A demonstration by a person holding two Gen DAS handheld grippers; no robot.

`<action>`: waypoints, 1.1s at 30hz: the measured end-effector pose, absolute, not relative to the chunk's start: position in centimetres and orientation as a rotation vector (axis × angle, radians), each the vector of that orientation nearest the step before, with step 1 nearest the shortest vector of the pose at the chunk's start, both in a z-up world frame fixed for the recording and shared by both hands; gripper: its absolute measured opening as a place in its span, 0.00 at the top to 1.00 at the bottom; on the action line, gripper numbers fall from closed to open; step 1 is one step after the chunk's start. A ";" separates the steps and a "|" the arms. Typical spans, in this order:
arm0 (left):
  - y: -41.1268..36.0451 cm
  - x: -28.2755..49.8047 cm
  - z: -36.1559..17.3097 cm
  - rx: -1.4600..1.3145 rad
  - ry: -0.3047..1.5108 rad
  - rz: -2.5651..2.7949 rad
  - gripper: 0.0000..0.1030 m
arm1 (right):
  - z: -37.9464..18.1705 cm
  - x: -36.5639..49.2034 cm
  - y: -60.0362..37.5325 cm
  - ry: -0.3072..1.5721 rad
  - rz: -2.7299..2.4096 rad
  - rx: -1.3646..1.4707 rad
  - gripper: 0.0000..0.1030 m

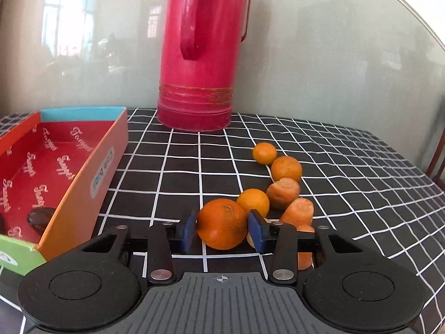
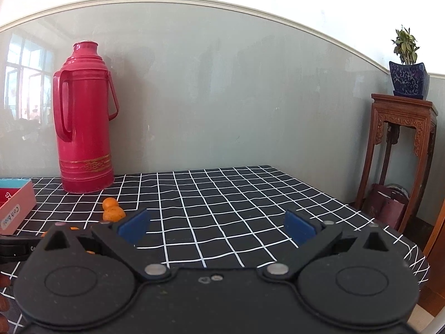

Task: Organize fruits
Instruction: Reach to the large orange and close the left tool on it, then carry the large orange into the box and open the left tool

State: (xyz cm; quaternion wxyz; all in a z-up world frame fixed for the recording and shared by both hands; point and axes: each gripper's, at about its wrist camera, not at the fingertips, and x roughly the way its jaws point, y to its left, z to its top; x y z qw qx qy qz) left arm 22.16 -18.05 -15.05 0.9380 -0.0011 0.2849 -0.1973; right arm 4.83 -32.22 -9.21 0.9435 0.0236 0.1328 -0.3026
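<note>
In the left wrist view my left gripper (image 1: 222, 229) is shut on a large orange (image 1: 222, 224), its blue pads (image 1: 189, 229) pressed on both sides, low over the black checked cloth (image 1: 172, 172). Behind it lie several small oranges (image 1: 286, 168) and carrot pieces (image 1: 297, 211) in a row. A red open box (image 1: 55, 167) stands to the left with a dark fruit (image 1: 40, 217) inside. My right gripper (image 2: 217, 226) is open and empty above the cloth; two small oranges (image 2: 112, 210) show at its left.
A tall red thermos (image 1: 203, 55) stands at the back of the table by the grey wall, also seen in the right wrist view (image 2: 83, 122). A carved wooden stand (image 2: 400, 150) with a potted plant (image 2: 407, 66) is off the table's right edge.
</note>
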 end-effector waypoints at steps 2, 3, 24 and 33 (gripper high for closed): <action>-18.4 21.9 -15.0 0.021 0.572 -0.395 0.62 | -9.2 4.8 -32.2 0.268 -0.613 0.052 0.06; -18.4 21.8 -15.0 0.027 0.567 -0.392 0.62 | -9.2 4.8 -32.1 0.264 -0.613 0.052 0.06; -11.7 21.4 -11.4 0.178 0.337 -0.011 0.63 | -9.6 6.6 -29.9 0.302 -0.525 0.056 0.06; -6.2 24.8 -12.2 0.018 0.513 0.114 0.62 | -9.9 8.3 -27.7 0.331 -0.453 0.023 0.06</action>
